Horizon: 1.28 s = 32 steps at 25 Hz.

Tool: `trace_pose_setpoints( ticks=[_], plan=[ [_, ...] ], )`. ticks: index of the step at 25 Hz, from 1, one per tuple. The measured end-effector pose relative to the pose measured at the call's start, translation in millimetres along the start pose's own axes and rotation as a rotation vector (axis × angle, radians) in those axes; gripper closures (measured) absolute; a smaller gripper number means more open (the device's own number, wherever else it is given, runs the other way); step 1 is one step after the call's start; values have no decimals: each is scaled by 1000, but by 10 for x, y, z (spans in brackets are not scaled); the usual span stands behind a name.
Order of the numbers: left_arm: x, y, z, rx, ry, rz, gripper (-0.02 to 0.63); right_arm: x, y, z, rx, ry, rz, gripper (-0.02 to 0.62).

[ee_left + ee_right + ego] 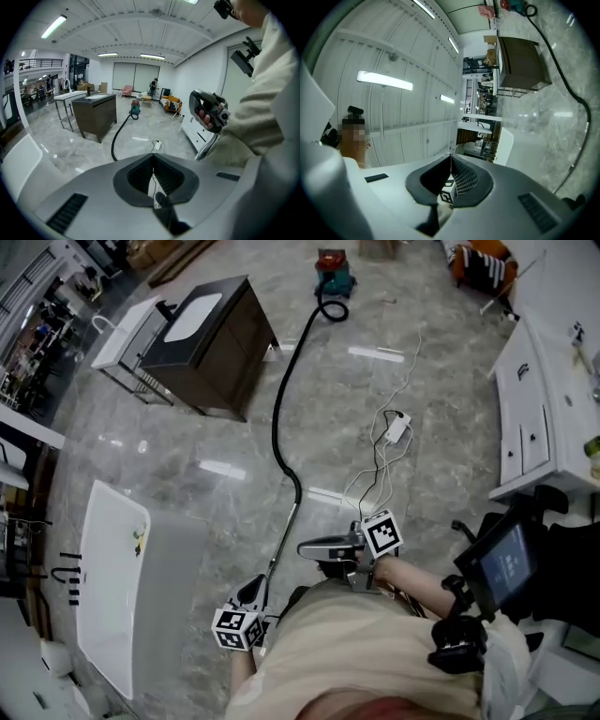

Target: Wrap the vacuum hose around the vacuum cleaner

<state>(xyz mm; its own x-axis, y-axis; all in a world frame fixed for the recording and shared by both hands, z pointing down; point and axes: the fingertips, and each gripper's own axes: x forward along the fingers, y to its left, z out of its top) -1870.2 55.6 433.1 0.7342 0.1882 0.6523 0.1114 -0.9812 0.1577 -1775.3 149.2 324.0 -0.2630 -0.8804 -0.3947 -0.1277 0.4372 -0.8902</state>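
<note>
Far in front of both tongs sits the vacuum cleaner (333,273); its hose (277,418) snakes back toward them. The left tongs (253,592) and the right tongs (307,547) are pressed together, pinching nothing. The hose looks bendy and light; grab near its stiff tube (284,535).

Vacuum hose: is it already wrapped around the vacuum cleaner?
No, the hose lies stretched out in a long curve across the floor, leading away from the vacuum cleaner.
</note>
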Motion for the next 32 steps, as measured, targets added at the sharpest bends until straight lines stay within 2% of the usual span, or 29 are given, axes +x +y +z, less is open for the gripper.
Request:
trace_pose_setpoints(
  ticks=[5,9,12,17,20,24,28,32],
  plan=[
    [397,63,-163,12,105,47,600,-443,-18,337,2,-55,-21,592],
    [746,484,-145,50,145,64,600,-548,-182,547,4,-122,-63,591],
    [936,771,-322,3,189,63,600,-556,-353,664,43,-142,-112,592],
    [1352,1253,-450,-81,202,53,600,-405,-889,1030,36,-104,-253,592],
    [1401,1550,-535,-120,203,34,600,-4,-1176,1054,53,-60,-295,591],
    [1391,2109,-674,-212,200,26,600,707,-1609,1010,72,63,-337,591],
    [1562,2578,-996,-186,255,18,600,1042,-2103,996,92,154,-406,591],
    [2010,3201,-1357,-123,301,38,600,1168,-2716,1183,88,175,-453,591]
  ],
)
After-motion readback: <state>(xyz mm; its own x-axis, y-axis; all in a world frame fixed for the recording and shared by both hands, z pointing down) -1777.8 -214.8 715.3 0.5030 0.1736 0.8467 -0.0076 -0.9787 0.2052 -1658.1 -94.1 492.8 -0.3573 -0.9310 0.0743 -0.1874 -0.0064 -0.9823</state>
